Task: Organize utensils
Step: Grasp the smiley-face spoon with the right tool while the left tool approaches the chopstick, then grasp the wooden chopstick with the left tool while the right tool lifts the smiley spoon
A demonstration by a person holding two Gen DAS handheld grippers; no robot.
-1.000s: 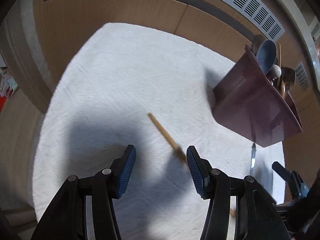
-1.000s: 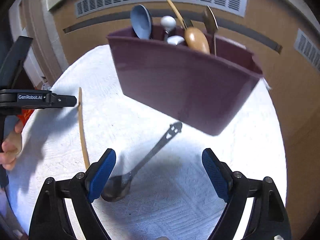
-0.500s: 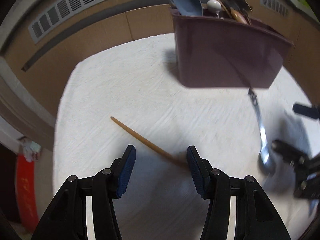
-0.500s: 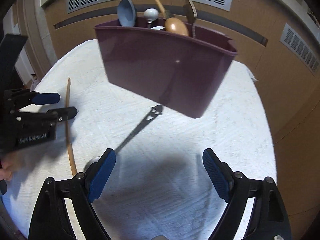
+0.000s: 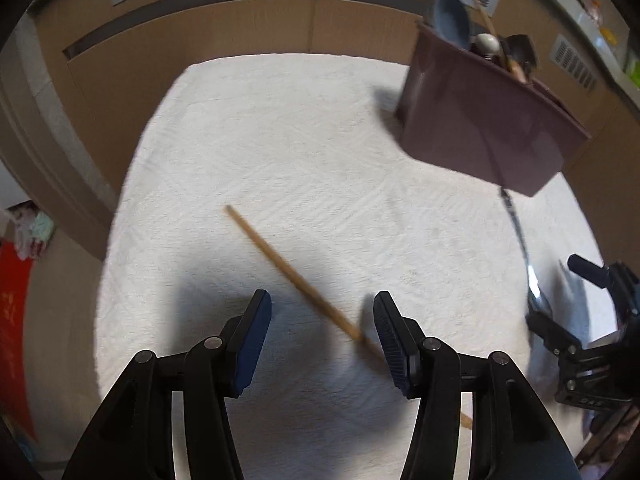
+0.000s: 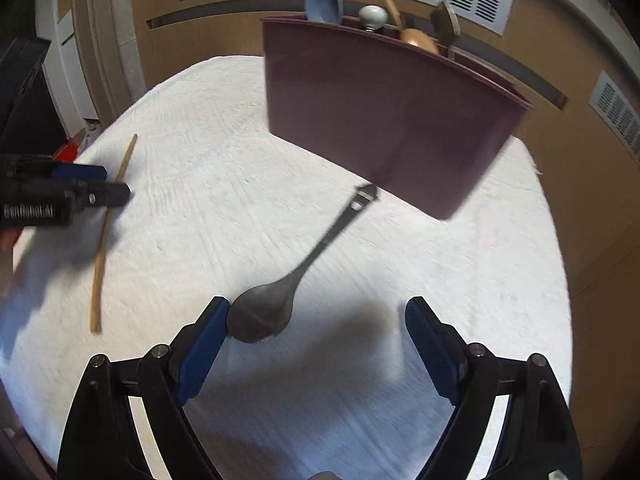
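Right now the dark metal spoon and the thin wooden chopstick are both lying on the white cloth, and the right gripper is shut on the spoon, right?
Not quite: the right gripper is open. The right wrist view shows the dark metal spoon free between its jaws. Spoon and thin wooden chopstick do lie on the white cloth.

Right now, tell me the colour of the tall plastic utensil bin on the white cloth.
Dark plum purple utensil bin; the right wrist view shows it best.
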